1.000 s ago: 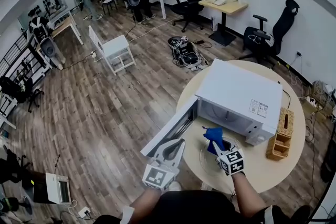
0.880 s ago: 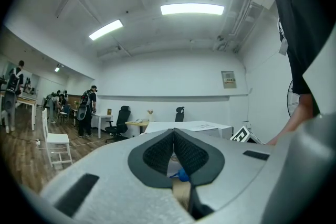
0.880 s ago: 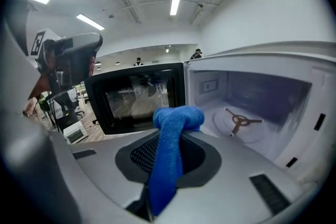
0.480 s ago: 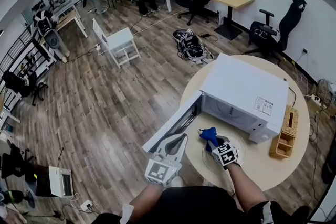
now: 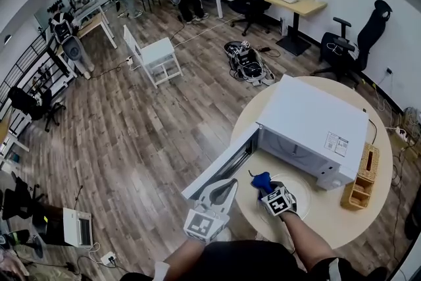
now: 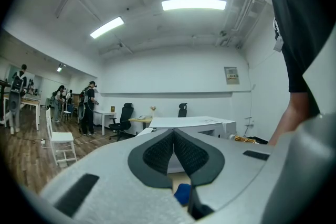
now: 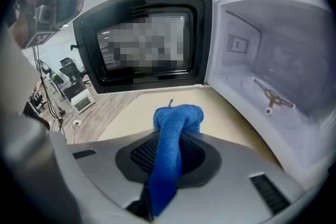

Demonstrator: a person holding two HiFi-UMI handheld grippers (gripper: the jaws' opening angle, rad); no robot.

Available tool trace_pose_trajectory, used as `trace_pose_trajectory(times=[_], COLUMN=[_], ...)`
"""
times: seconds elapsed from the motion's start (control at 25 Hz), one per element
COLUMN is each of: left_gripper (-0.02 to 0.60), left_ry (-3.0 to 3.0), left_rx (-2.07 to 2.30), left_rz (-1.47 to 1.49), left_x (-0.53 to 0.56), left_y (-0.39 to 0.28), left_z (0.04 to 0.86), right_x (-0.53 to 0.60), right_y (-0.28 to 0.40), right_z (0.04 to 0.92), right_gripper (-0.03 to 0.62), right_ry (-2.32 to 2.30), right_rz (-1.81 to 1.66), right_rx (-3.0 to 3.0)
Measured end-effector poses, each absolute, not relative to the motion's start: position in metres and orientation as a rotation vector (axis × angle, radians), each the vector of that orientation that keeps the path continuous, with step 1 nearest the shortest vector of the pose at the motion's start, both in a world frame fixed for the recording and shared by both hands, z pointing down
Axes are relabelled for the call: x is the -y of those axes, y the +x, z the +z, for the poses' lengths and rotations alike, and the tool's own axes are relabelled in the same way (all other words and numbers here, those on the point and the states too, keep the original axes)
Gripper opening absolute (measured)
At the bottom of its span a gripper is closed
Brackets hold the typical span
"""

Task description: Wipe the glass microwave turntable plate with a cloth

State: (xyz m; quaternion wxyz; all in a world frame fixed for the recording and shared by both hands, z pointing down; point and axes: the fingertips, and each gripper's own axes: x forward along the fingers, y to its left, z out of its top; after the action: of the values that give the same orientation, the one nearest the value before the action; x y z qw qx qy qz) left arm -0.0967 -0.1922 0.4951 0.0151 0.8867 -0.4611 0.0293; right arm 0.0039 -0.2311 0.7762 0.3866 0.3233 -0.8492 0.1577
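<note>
The glass turntable plate (image 5: 304, 190) lies flat on the round table (image 5: 342, 220), in front of the open microwave (image 5: 314, 122). My right gripper (image 5: 264, 185) is over the plate's left rim, shut on a blue cloth (image 5: 262, 179). In the right gripper view the cloth (image 7: 173, 131) runs between the jaws and bunches past the tips of the right gripper (image 7: 168, 153). My left gripper (image 5: 229, 183) hangs shut and empty beside the microwave door, off the table's left edge. In the left gripper view the left gripper (image 6: 174, 138) has its pads pressed together, and the cloth (image 6: 182, 194) shows below them.
The microwave door (image 7: 142, 39) stands swung open to the left, and the bare cavity (image 7: 278, 60) shows its roller ring (image 7: 272, 96). A wicker basket (image 5: 365, 179) sits at the table's right edge. Wooden floor, a white stool (image 5: 161, 56) and office chairs lie beyond.
My right gripper has carried the cloth leftward over the plate, toward its left rim. The left gripper has kept its place beside the door.
</note>
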Motion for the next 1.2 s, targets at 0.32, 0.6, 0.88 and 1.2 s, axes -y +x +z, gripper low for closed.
trace_pose_trajectory(times=[0.32, 0.6, 0.88, 1.2], left_gripper=[0.006, 0.006, 0.006, 0.006], left_ry=[2.748, 2.752, 2.787, 2.809], left_rx=[1.425, 1.375, 1.362, 1.344], left_rz=[0.122, 0.121, 0.119, 0.126], left_x=[0.200, 0.202, 0.205, 0.204], left_y=[-0.093, -0.081, -0.078, -0.075], left_z=[0.499, 0.501, 0.502, 0.502], right_x=[0.239, 0.246, 0.255, 0.248], right_y=[0.019, 0.046, 0.079, 0.143], right_z=[0.779, 0.781, 0.783, 0.786], right_gripper=[0.061, 0.064, 0.064, 0.064], right_ry=[0.860, 0.940, 1.018, 1.249], right_rz=[0.399, 0.412, 0.416, 0.545], right_rx=[2.138, 2.093, 2.035, 1.923])
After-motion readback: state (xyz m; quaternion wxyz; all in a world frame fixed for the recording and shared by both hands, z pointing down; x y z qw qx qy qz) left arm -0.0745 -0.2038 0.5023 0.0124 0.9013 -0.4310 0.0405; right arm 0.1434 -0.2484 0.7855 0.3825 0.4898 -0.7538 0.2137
